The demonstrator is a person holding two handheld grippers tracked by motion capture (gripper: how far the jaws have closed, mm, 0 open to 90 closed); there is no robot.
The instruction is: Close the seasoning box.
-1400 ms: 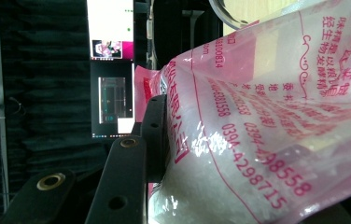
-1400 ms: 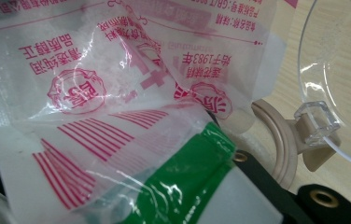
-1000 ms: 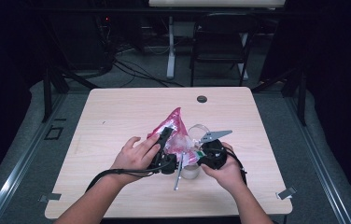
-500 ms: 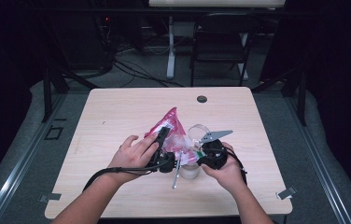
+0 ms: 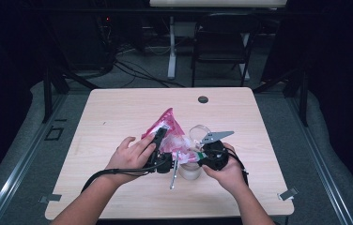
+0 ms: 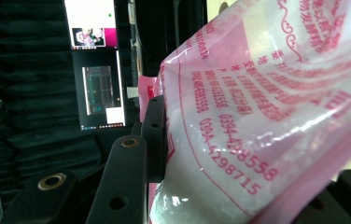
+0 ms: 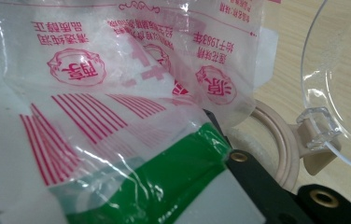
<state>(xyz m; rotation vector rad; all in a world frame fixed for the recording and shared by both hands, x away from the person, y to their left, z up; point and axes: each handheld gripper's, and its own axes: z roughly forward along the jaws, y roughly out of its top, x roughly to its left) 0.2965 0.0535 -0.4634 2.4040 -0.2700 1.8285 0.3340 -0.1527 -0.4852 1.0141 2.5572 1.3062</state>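
Over the table, high view:
- bag: pink-and-clear plastic bag (image 5: 171, 132) held up off the table (image 5: 118, 112) between both hands, mouth end tipped toward a clear container (image 5: 191, 169)
- left gripper (image 5: 158, 151): clamped on the bag's body from the left
- right gripper (image 5: 208, 153): at the bag's lower right corner, right beside the container
- container: lid (image 5: 199, 131) hinged open behind it; fill level too small to read
- stray: thin metal rod, maybe a spoon (image 5: 174, 169), lying at the container's front

Left gripper view:
- fingers (image 6: 156, 135): grasping the bag (image 6: 267, 107), pressed into its side; the film bulges around the left one
- contents: white granules visibly packed inside, so the bag looks mostly full

Right gripper view:
- fingers (image 7: 253, 179): clenched on the bag's green-and-white corner (image 7: 164, 172), film pinched flat
- container rim (image 7: 281, 144) and clear lid (image 7: 337, 79): just beyond the bag edge, apart from it
- spill: none seen on the table (image 7: 281, 56)

Progress (judgement):
- done: bag picked up, lid open, bag positioned at the container
- left: pouring itself, as no stream is visible; then set bag down, close lid
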